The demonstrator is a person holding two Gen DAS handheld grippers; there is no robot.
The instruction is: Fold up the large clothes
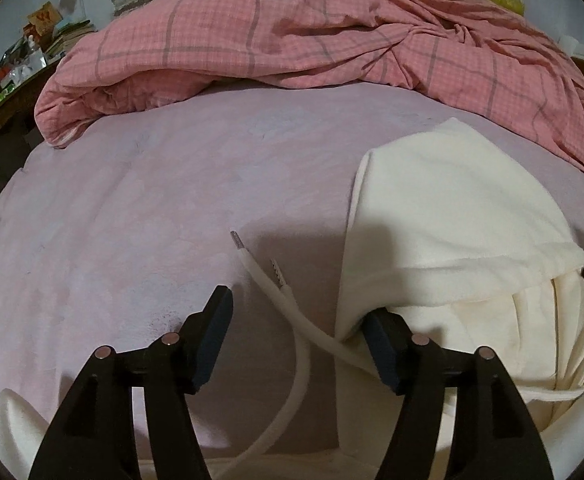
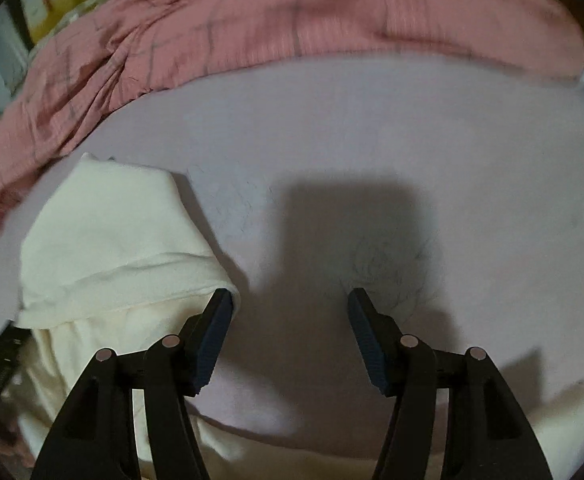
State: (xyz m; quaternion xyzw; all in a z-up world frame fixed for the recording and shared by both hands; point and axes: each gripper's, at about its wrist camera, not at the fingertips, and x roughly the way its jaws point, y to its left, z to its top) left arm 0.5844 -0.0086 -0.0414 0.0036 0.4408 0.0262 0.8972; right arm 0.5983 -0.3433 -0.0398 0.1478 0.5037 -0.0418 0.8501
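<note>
Cream fleece hooded garment (image 1: 463, 216) on a bed's pale lilac sheet (image 1: 132, 208), both tools released.

The left tool (image 1: 297, 312) gapes over two white drawcords (image 1: 292, 320); its right finger is part-buried in the garment's folded edge. The right tool (image 2: 288, 304) holds nothing, garment just beside its left finger; that view is blurred. A crumpled pink checked duvet (image 1: 292, 32) lies beyond; the garment's lower part is cut off.

Garment (image 1: 451, 216) on bed (image 1: 172, 200), before quilt (image 1: 292, 28)
</note>
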